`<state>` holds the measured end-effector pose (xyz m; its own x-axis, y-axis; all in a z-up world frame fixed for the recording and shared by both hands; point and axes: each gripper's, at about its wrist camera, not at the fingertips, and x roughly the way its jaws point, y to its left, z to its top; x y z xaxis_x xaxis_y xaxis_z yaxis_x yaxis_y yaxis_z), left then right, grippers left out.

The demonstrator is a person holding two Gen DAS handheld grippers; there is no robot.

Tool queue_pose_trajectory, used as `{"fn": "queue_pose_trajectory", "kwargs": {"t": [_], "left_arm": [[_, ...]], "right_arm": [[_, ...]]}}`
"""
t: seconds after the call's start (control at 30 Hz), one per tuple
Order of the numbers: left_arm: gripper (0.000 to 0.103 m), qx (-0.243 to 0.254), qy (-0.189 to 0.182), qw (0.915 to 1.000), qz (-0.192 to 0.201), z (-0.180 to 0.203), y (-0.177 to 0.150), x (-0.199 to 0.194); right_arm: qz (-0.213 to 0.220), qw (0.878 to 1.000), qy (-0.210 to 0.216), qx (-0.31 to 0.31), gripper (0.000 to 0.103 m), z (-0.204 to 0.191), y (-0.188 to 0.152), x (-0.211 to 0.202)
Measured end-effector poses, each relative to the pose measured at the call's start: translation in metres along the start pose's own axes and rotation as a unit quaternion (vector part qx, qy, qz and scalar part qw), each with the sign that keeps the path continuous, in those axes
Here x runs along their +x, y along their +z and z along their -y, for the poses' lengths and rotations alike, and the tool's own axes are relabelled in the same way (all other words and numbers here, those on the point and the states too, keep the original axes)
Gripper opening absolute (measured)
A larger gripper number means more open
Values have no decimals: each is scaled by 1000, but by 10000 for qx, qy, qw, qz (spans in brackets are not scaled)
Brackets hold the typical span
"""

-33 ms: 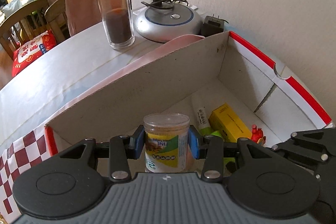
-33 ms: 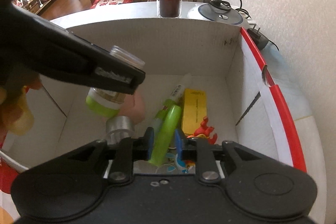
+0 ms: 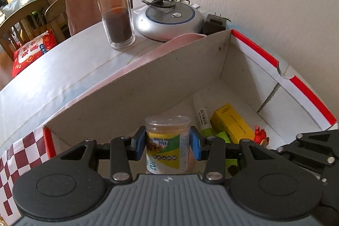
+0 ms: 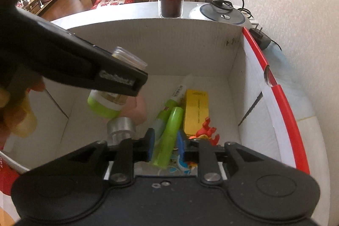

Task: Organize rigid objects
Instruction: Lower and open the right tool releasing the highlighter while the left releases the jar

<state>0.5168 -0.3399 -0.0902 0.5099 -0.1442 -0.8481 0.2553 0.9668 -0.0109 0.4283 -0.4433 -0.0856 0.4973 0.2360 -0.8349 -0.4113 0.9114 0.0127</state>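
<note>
My left gripper (image 3: 167,143) is shut on a clear plastic jar (image 3: 167,145) with a green and yellow label, held inside a white cardboard box (image 3: 148,82) with a red rim. The jar also shows in the right wrist view (image 4: 110,99), tilted under the left gripper's arm. My right gripper (image 4: 164,144) is open over the box, its fingers either side of a green tube (image 4: 169,135) that lies on the box floor. A yellow carton (image 4: 196,111), a white and green tube (image 4: 169,107), a red toy (image 4: 208,129) and a silver cap (image 4: 120,128) lie in the box.
A tall glass jar of dark liquid (image 3: 115,14) and a silver lamp base (image 3: 169,18) with cable and plug stand on the white table behind the box. A red checked cloth (image 3: 14,154) lies at the left. Chairs stand beyond the table. A wall is at the right.
</note>
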Motion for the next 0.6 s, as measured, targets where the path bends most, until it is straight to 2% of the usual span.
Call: {"fn": "queue_pose_trajectory", "kwargs": {"t": [0.17, 0.23, 0.6], "left_arm": [[44, 11, -42, 10000, -50, 3, -2, 3], [53, -9, -46, 10000, -46, 4, -2, 3], [53, -231, -235, 9991, 260, -3, -9, -24]], "right_arm": [[-25, 10000, 59, 69, 33, 4, -2, -4], [-12, 9999, 77, 109, 36, 5, -2, -5], [154, 9996, 13, 239, 46, 11, -1, -19]]}}
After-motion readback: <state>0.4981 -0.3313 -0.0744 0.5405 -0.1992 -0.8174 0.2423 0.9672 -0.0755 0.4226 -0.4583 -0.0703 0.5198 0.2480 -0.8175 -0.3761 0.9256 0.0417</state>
